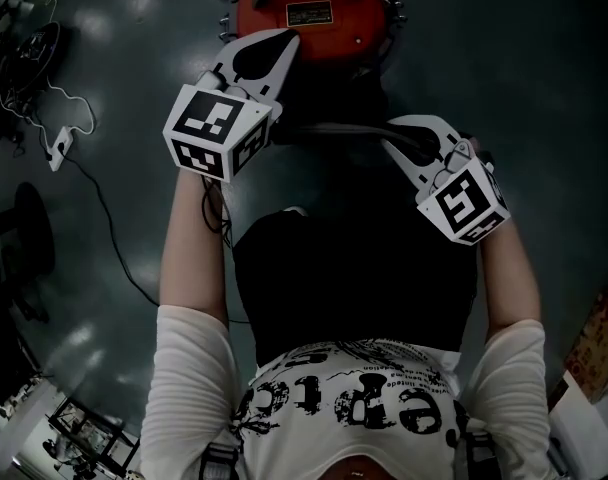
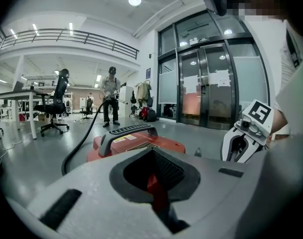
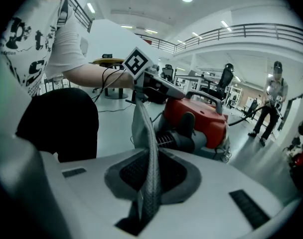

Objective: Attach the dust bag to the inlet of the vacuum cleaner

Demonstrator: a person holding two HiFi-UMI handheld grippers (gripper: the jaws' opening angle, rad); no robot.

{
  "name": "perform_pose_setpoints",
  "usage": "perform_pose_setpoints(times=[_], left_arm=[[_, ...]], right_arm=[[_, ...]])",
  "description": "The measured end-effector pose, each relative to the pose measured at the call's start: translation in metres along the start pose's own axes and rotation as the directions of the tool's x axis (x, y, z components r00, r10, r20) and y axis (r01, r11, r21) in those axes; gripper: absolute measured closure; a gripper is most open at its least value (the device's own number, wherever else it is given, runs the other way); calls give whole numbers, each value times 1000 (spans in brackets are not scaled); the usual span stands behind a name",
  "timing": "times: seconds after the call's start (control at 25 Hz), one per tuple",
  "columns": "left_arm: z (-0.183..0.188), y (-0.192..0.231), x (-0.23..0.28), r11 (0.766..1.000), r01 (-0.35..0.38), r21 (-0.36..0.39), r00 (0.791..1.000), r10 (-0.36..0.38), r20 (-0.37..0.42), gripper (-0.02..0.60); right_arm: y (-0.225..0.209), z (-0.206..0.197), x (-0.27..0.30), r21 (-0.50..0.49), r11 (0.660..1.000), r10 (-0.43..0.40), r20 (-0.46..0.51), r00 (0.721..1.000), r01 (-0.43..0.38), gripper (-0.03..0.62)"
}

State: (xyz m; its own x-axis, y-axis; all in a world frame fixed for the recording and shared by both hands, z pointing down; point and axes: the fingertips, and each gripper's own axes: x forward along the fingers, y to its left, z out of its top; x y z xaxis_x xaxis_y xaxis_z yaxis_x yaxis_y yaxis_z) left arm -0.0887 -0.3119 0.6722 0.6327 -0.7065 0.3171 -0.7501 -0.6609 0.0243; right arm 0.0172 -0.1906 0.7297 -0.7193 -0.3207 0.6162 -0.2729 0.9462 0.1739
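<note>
Left gripper (image 2: 154, 182) jaws pinched on dust bag (image 3: 143, 127), right gripper (image 3: 148, 183) jaws clamped on its grey fabric, red vacuum cleaner (image 1: 314, 13) just ahead on floor (image 1: 544, 68)

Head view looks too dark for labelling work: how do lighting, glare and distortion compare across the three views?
Head view: underexposed, soft lamp glare on the floor, vacuum cleaner legible. Left gripper view: bright, fisheye-bent, black corners. Right gripper view: equally bright and bent; the dust bag near the lens is blurred.
</note>
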Motion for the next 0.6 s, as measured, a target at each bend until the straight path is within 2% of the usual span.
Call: perform_pose_setpoints(times=[0.12, 0.4, 0.6], left_arm=[[0, 0, 0, 1000, -1, -5, 1000, 1, -2, 578], [2, 0, -1, 1000, 19, -4, 1000, -19, -3, 578], [1, -1, -1, 999, 29, -22, 1000, -29, -9, 578]], right_arm=[[0, 3, 1, -51, 998, 24, -23, 999, -25, 565], [-4, -4, -2, 7, 999, 46, 36, 998, -46, 565], [-8, 2, -1, -102, 994, 33, -3, 999, -33, 560]])
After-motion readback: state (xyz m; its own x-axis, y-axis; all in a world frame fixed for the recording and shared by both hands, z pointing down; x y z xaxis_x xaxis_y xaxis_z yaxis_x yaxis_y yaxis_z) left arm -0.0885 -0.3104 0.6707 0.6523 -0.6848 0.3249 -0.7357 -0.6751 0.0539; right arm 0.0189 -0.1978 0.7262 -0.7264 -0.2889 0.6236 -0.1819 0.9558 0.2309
